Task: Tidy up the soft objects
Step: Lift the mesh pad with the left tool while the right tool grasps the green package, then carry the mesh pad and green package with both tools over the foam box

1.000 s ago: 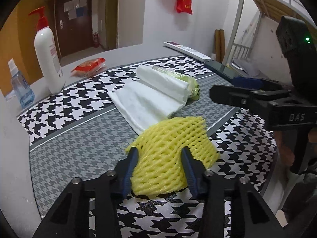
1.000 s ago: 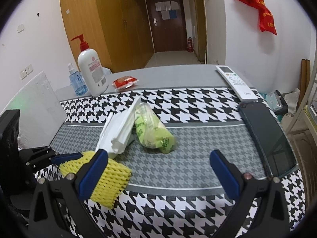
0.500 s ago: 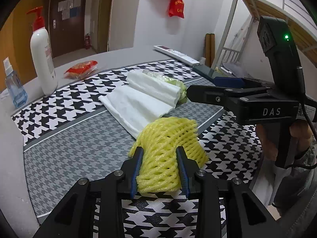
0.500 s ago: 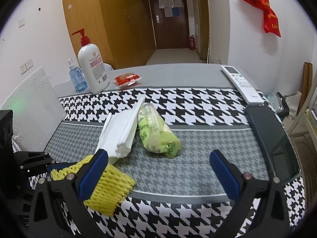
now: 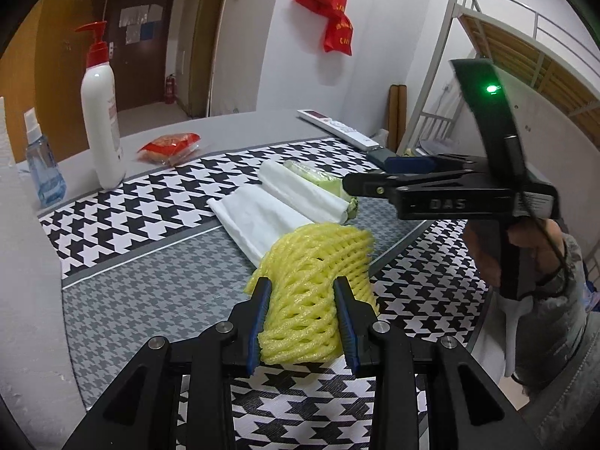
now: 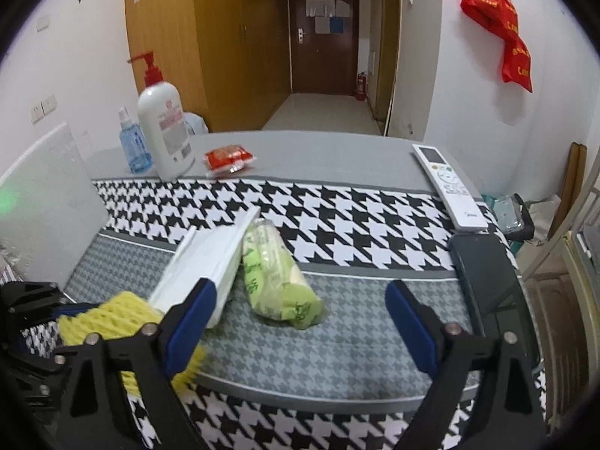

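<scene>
- Since a second ago, the left gripper (image 5: pixel 303 320) has squeezed in on the yellow foam net (image 5: pixel 313 288): its blue pads, then loosely either side, now press into the mesh and bunch it into a narrower bundle.
- Far left, a blue spray bottle (image 5: pixel 44 170) stands beside a white pump bottle (image 5: pixel 101 112) with a red top, both on the bare grey table (image 5: pixel 240 123) beyond the houndstooth cloth (image 5: pixel 157 202).
- Near them lies a red snack packet (image 5: pixel 170 147).
- At the cloth's middle, a folded white plastic bag (image 5: pixel 277 202) rests flat, its near edge touching the foam net.
- Just beside the bag's right side lies a green plastic roll (image 6: pixel 279 281), touching it along part of its length.
- Over that roll hangs the right gripper (image 6: pixel 300 322), fingers spread wide and holding nothing; from the left wrist view its black body crosses above the cloth.
- Right of it, a dark tablet-like slab (image 6: pixel 483 273) lies at the cloth's edge.
- Behind the slab, a white remote control (image 6: pixel 448 185) lies on the grey tabletop.
- On the right-hand wall hangs a red bag (image 6: pixel 498 26).
</scene>
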